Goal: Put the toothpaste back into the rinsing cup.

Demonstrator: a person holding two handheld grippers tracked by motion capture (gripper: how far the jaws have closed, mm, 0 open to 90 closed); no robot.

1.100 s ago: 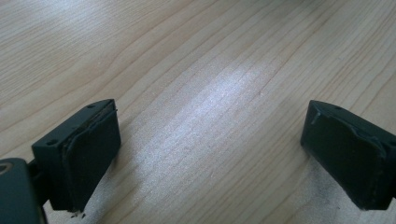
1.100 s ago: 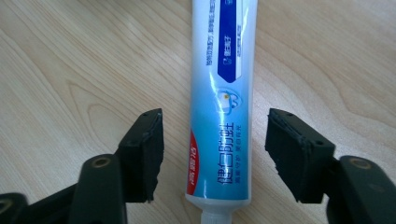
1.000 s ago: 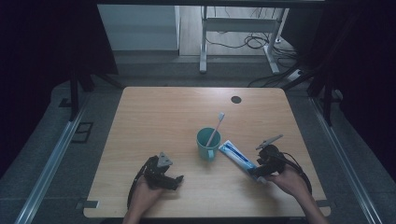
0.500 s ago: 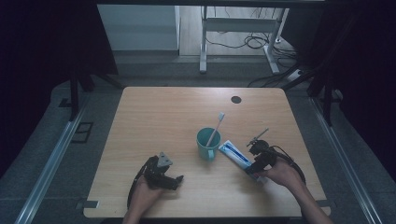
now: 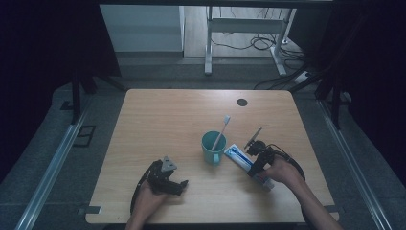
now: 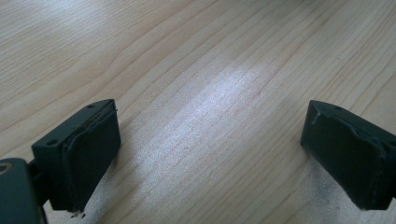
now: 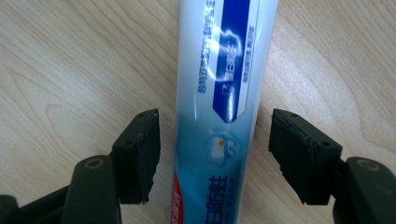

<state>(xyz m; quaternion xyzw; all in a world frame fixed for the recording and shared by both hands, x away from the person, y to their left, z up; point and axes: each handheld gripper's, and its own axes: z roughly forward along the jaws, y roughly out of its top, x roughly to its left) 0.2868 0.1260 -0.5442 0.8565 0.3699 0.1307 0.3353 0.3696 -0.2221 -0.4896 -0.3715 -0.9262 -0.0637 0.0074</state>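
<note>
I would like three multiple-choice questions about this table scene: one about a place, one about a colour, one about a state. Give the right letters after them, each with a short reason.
1. Where does the toothbrush stand?
A. in the cup
B. flat on the table
C. in the left claw

2. What colour is the cup?
A. red
B. teal green
C. yellow

3. How does the right claw stand to the toothpaste tube?
A. shut tight on it
B. open, one pad on each side of it, not pressing
C. far from it, over bare wood

Answers:
1. A: in the high view the brush leans out of the cup, head up.
2. B: the high view shows a teal green cup on the wooden table.
3. B: in the right claw view a gap shows between each pad and the tube, which lies flat on the wood.
</note>
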